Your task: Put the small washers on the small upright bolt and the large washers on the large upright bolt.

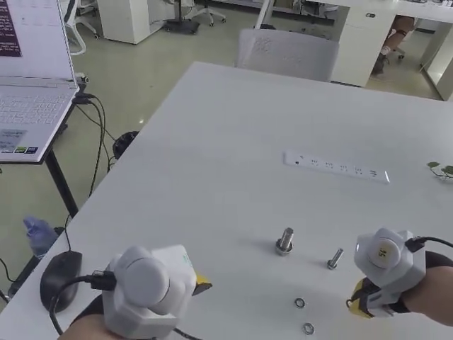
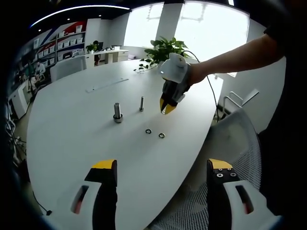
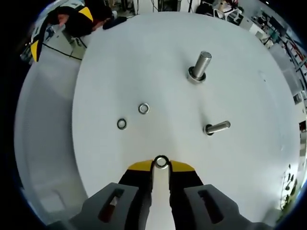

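On the white table (image 1: pixel 212 184) a large upright bolt (image 1: pixel 284 241) (image 3: pixel 199 67) (image 2: pixel 117 111) stands left of a small upright bolt (image 1: pixel 335 258) (image 3: pixel 217 127) (image 2: pixel 141 103). Two loose washers (image 1: pixel 299 303) (image 1: pixel 308 328) lie nearer me, also seen as a washer (image 3: pixel 143 108) and a second washer (image 3: pixel 122 124). My right gripper (image 3: pixel 161 165) (image 1: pixel 354 304) hovers right of them, shut on a small metal washer (image 3: pixel 161 162) at its tips. My left gripper (image 2: pixel 162 165) (image 1: pixel 202 285) is open at the near left, holding nothing.
A white power strip (image 1: pixel 336 167) lies farther back on the table. A laptop (image 1: pixel 28 92) sits on a side stand at left, and a black mouse (image 1: pixel 60 280) by the near-left table edge. A grey chair (image 1: pixel 287 53) stands behind the table.
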{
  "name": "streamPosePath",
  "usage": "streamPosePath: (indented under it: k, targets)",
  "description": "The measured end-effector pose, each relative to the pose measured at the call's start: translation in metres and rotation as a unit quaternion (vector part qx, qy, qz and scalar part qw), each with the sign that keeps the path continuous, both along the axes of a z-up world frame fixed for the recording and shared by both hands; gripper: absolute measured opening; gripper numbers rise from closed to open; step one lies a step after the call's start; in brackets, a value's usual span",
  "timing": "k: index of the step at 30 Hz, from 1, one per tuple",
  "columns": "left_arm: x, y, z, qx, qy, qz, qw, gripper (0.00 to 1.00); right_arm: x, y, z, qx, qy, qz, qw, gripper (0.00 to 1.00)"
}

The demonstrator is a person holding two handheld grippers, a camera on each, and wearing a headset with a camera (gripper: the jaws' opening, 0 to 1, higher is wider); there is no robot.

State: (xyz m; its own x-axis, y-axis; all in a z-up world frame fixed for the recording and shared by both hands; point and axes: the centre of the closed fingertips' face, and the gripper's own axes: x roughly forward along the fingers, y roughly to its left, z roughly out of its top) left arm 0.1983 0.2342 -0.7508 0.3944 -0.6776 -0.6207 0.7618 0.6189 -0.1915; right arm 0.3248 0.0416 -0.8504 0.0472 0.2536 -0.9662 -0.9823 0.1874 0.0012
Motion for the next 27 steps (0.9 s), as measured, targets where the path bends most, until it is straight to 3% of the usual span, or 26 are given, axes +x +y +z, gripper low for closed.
streamPosePath:
  k: [4,15,20,27]
  targets:
    - [0.001,-0.005,0.001,0.001,-0.001,0.007,1.0,0.77,0.011,-0.001,0.011,0.007,-0.015,-0.004,0.9999,0.13]
    - [-0.001,-0.013,0.003,0.002,-0.005,0.013,0.9999,0.79,0.036,0.001,0.037,0.01,-0.024,-0.002,0.9997,0.13]
    - [0.001,-0.009,0.004,0.004,-0.012,0.021,0.9997,0.82,0.048,0.003,0.046,0.011,-0.033,0.0,0.9994,0.13]
    - [0.008,0.001,0.002,0.01,-0.023,0.035,0.9991,0.87,0.06,0.006,0.048,0.011,-0.038,-0.004,0.9992,0.13]
